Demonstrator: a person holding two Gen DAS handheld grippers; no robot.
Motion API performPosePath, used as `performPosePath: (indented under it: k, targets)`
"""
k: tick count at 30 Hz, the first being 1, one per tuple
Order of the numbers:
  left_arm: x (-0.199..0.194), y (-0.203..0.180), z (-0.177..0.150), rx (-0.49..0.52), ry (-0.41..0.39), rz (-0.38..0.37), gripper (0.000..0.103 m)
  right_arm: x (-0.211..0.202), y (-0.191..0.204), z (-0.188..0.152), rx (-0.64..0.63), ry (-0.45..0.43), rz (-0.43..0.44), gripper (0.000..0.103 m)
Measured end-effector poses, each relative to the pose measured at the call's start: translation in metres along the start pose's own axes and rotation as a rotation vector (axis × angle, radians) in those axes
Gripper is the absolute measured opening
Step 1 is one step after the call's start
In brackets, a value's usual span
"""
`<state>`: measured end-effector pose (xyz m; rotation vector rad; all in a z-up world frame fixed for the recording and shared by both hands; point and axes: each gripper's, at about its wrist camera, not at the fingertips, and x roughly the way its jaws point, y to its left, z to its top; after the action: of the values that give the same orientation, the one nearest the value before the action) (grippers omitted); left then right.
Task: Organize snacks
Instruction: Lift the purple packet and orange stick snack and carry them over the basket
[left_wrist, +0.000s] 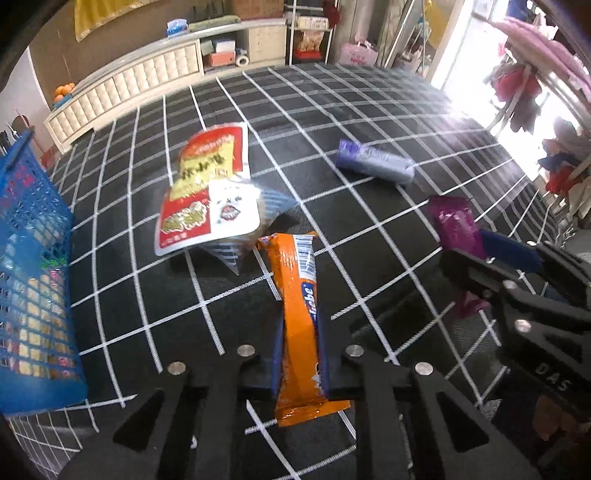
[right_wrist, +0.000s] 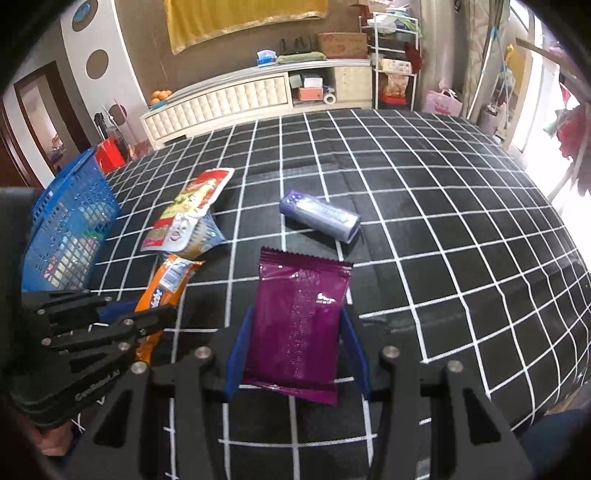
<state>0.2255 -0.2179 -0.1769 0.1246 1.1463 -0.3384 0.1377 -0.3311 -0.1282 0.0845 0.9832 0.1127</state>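
Blue basket (right_wrist: 70, 225) holds packets; left fingers (left_wrist: 300, 354) clamp orange bar (left_wrist: 297, 317), right fingers (right_wrist: 295, 350) clamp purple packet (right_wrist: 299, 325).

Five snack packets (right_wrist: 300, 325), one blue basket (right_wrist: 70, 229), two grippers (right_wrist: 297, 350).

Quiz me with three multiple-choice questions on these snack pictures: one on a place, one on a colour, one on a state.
1. Where is the blue basket?
A. left edge of the checked cloth
B. far right
C. on the shelf

2. What colour is the packet in the right tool?
A. green
B. purple
C. white

3. The left tool is:
A. open and empty
B. shut on the orange packet
C. out of view

Answers: 1 A, it stands at the cloth's left; 2 B, purple wrapper between the fingers; 3 B, both fingers press it.
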Motion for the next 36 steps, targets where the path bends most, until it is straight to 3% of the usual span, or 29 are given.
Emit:
performPosePath:
  k: [12,19,27,36]
  targets:
    - [-0.104,0.027,-0.015,-0.037,-0.213,0.008,0.014,-0.047,0.060,0.014,-0.081,-0.081,0.043,0.052]
    - [-0.148,0.057,-0.035,-0.089,-0.304,0.032,0.014,-0.062,0.104,0.022,-0.107,-0.105,0.119,0.052]
    - [-0.180,0.107,-0.054,-0.204,-0.357,0.054,0.014,-0.066,0.158,0.038,-0.165,-0.113,0.216,0.052]
    - [-0.210,0.166,-0.061,-0.268,-0.381,0.178,0.014,-0.062,0.205,0.060,-0.205,-0.119,0.309,0.053]
